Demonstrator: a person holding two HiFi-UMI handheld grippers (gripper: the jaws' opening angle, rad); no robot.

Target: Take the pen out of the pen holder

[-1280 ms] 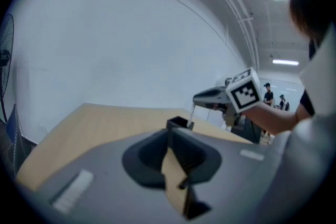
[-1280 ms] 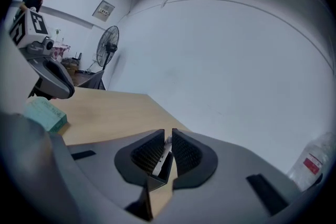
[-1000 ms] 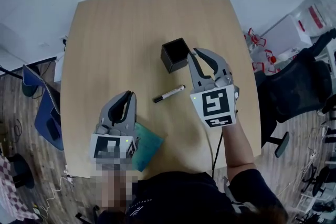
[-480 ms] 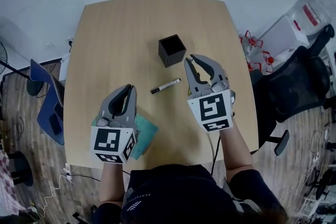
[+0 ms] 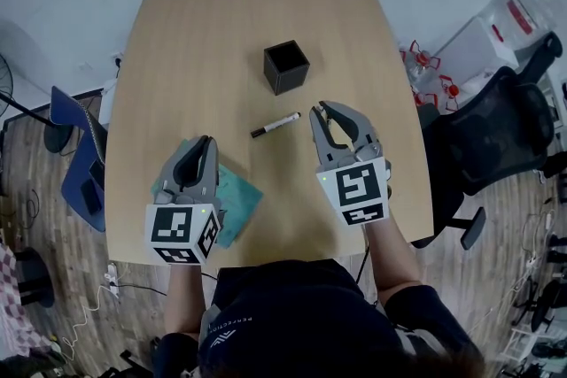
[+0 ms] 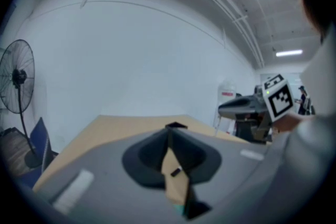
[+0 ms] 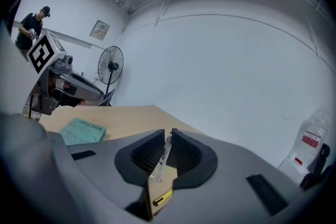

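Observation:
The black square pen holder [image 5: 285, 66] stands upright and empty-looking on the wooden table [image 5: 195, 40]. A black-and-white pen [image 5: 275, 124] lies flat on the table, just nearer to me than the holder. My right gripper [image 5: 321, 108] hovers just right of the pen, apart from it, its jaws a narrow slit apart with nothing in them. Through that slit the right gripper view shows the pen [image 7: 164, 155] lying beyond. My left gripper [image 5: 206, 140] is shut and empty above a teal notebook [image 5: 235, 195]; past its tips [image 6: 169, 131] the holder [image 6: 176, 126] shows.
The teal notebook [image 7: 81, 130] lies near the table's front left edge. A black office chair [image 5: 496, 137] and a clear plastic container [image 5: 496, 40] stand right of the table, a blue chair [image 5: 84, 164] to its left. A floor fan [image 6: 18, 81] stands by the wall.
Both grippers have drawn back toward me, away from the holder. The pen lies still on the table. The right gripper's jaws look the same.

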